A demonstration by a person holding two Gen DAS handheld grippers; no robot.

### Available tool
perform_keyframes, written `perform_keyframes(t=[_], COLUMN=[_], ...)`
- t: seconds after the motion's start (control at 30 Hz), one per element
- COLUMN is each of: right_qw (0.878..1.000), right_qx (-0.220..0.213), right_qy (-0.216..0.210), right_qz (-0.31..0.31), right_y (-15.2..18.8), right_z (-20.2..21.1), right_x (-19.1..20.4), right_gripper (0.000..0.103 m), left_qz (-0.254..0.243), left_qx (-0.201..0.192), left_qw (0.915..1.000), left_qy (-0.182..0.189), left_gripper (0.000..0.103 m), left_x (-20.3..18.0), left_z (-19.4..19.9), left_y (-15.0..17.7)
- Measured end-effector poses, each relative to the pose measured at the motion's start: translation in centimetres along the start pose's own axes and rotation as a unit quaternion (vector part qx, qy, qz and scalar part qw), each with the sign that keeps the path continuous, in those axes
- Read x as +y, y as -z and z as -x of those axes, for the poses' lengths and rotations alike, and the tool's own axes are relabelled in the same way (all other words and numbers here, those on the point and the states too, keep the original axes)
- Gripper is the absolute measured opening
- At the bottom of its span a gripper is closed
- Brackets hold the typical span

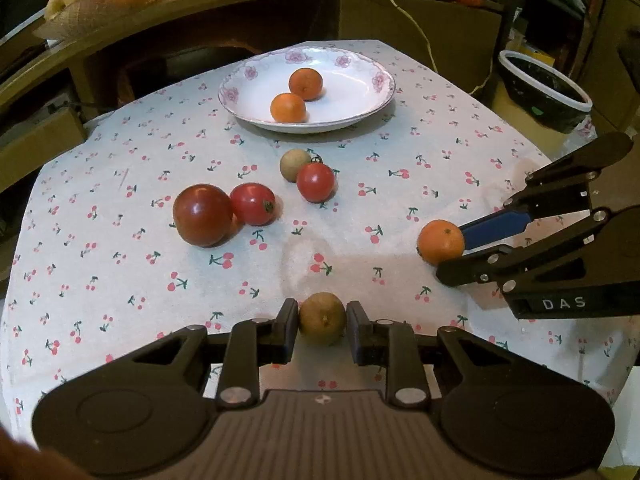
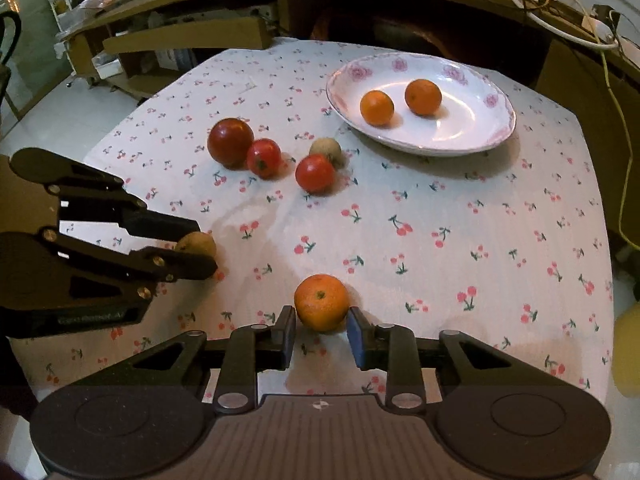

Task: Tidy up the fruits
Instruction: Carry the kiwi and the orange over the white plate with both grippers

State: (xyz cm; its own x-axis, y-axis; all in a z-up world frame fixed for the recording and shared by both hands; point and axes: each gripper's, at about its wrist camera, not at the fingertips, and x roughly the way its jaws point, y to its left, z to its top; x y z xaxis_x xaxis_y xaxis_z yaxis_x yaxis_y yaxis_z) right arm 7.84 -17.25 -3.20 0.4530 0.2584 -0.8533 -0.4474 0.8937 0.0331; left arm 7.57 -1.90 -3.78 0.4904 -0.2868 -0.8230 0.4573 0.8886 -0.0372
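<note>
On the cherry-print surface (image 1: 120,280), the left claw (image 1: 322,330) brackets a brown fruit (image 1: 322,318), fingers apart. The right claw (image 2: 320,332) gapes around an orange (image 2: 322,302).

From the left wrist we see our left gripper (image 1: 322,330) with its jaws standing either side of a small brownish-green fruit (image 1: 322,318) on the cherry-print cloth (image 1: 120,280) covering the bench; whether the jaws touch it we cannot tell. Taking the flowered plate (image 1: 240,92) as landmark, two small oranges (image 1: 305,83) lie in it, a second brownish fruit (image 1: 294,164) and a tomato (image 1: 315,182) touch just nearer us, and a dark tomato (image 1: 203,215) touches a red one (image 1: 253,204) nearer and left. Well nearer and right of the plate, our right gripper (image 1: 450,254) has its jaws around a third orange (image 1: 440,241).
</note>
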Motion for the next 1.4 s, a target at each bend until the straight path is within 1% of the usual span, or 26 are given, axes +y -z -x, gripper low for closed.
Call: perform_keyframes(t=[0.07, 0.1, 0.17, 0.2, 0.3, 0.33, 0.4, 0.53, 0.57, 0.7, 0.73, 0.87, 0.93, 0.97, 1.03, 1.07, 1.23, 1.4], right_qw=[1.000, 1.000, 1.000, 1.000, 1.000, 1.000, 1.000, 1.000, 1.000, 1.000, 1.000, 0.999, 0.999, 0.999, 0.999, 0.999, 0.999, 1.000], right_qx=[-0.001, -0.001, -0.001, -0.001, -0.004, -0.006, -0.009, -0.008, -0.007, -0.002, 0.000, 0.001, 0.001, 0.001, 0.000, 0.000, 0.001, -0.014], right_qy=[0.002, 0.001, 0.000, 0.002, 0.004, 0.002, 0.001, 0.004, 0.005, 0.009, 0.011, 0.019, 0.021, 0.021, 0.024, 0.026, 0.022, 0.015], right_qz=[-0.003, -0.004, -0.009, -0.011, -0.013, -0.013, -0.014, -0.021, -0.023, -0.028, -0.029, -0.029, -0.030, -0.030, -0.032, -0.032, -0.028, -0.022], right_y=[0.1, 0.1, 0.2, 0.1, -0.1, -0.1, -0.3, -0.6, -0.7, -0.9, -0.9, -0.9, -0.8, -0.8, -0.7, -0.7, -1.0, -1.6], right_z=[0.1, 0.2, 0.3, 0.3, 0.3, 0.3, 0.2, 0.0, -0.1, -0.4, -0.5, -0.6, -0.5, -0.5, -0.4, -0.4, -0.4, 0.1], right_x=[0.1, 0.1, 0.0, 0.0, 0.1, 0.1, 0.1, 0.0, 0.0, 0.0, 0.0, 0.0, 0.0, 0.0, -0.1, -0.1, -0.1, 0.2], right_gripper=[0.031, 0.033, 0.039, 0.044, 0.046, 0.049, 0.051, 0.051, 0.051, 0.050, 0.047, 0.042, 0.039, 0.038, 0.032, 0.032, 0.029, 0.029], left_qz=[-0.001, -0.001, -0.001, 0.000, 0.004, 0.007, 0.011, 0.015, 0.015, 0.018, 0.017, 0.016, 0.018, 0.019, 0.016, 0.015, 0.017, 0.009], left_qx=[0.005, 0.005, 0.003, 0.003, 0.005, 0.007, 0.011, 0.016, 0.016, 0.017, 0.017, 0.016, 0.016, 0.016, 0.015, 0.015, 0.005, -0.015], left_qw=[1.0000, 1.0000, 1.0000, 1.0000, 1.0000, 0.9999, 0.9999, 0.9997, 0.9996, 0.9995, 0.9995, 0.9996, 0.9996, 0.9996, 0.9997, 0.9997, 0.9998, 0.9997], left_qy=[0.000, 0.001, 0.003, 0.003, 0.005, 0.005, 0.006, 0.014, 0.015, 0.018, 0.019, 0.018, 0.015, 0.015, 0.010, 0.008, -0.007, -0.019], left_gripper=[0.033, 0.034, 0.036, 0.038, 0.039, 0.039, 0.039, 0.042, 0.043, 0.044, 0.044, 0.043, 0.040, 0.037, 0.033, 0.031, 0.031, 0.031], left_x=[0.0, -0.1, -0.1, -0.1, 0.1, 0.2, 0.3, 0.4, 0.4, 0.4, 0.4, 0.4, 0.5, 0.5, 0.5, 0.6, 0.8, 0.4], left_z=[0.0, 0.1, 0.3, 0.3, 0.3, 0.3, 0.2, 0.0, -0.1, -0.2, -0.2, -0.3, -0.3, -0.3, -0.4, -0.4, -0.3, 0.1], left_y=[0.1, 0.1, 0.1, 0.1, 0.1, 0.1, 0.2, 0.1, 0.1, 0.1, 0.1, 0.1, 0.1, 0.0, 0.0, -0.1, -0.8, -2.4])
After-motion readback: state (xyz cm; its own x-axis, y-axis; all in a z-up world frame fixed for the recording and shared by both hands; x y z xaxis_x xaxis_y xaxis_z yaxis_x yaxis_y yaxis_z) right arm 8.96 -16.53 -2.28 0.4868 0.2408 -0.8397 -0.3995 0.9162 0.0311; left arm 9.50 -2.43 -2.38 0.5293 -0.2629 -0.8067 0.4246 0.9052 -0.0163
